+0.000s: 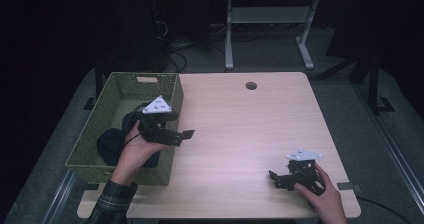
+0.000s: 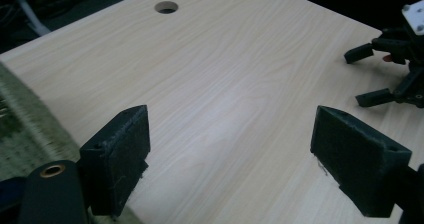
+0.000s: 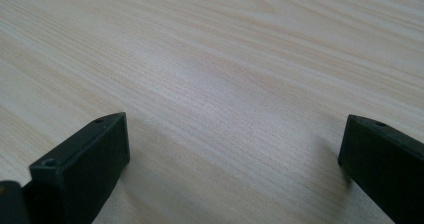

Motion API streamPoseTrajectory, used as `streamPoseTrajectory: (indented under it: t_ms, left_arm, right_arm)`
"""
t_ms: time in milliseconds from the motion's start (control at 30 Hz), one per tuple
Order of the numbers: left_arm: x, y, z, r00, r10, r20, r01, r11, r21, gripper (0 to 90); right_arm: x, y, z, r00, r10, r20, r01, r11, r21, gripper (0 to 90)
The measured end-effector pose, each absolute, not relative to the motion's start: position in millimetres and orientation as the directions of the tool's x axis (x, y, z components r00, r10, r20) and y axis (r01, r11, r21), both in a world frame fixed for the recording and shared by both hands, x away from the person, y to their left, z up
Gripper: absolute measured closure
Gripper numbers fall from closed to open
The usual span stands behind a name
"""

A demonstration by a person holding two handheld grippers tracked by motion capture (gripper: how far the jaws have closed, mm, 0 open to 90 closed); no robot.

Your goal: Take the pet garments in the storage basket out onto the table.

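Note:
My left gripper point(image 1: 182, 126) is held in a hand over the right wall of a green woven basket point(image 1: 115, 91), its jaws pointing right across the table. In the left gripper view its jaws point(image 2: 232, 116) stand wide open with nothing between them, above bare wood. My right gripper point(image 1: 274, 179) rests low near the table's front right, in the other hand, jaws pointing left. Its own view shows it point(image 3: 235, 121) open and empty just above the tabletop. A dark cloth point(image 1: 107, 144) lies inside the basket, partly hidden by the left hand.
The light wooden table point(image 1: 240, 129) has a round cable hole point(image 1: 251, 85) near its far edge, also seen as the hole point(image 2: 166, 7). The right gripper point(image 2: 364, 75) appears far off in the left gripper view. Another table's legs point(image 1: 229, 34) stand behind.

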State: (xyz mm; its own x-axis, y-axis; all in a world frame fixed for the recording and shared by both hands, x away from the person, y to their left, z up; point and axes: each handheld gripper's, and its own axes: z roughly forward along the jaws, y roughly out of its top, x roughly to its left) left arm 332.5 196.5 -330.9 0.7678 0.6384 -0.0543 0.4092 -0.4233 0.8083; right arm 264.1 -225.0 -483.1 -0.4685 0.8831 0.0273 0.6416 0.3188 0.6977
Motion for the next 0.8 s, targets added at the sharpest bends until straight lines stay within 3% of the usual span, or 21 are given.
streamPoseTrajectory:
  t_ms: [800]
  left_arm:
    - [352,278,-344,0.593,0.805,0.003,0.501,-0.373,0.781,20.5]
  right_arm:
    - [264,-225,-483,-0.467,0.884,0.029,0.644,0.317,0.696,0.0]
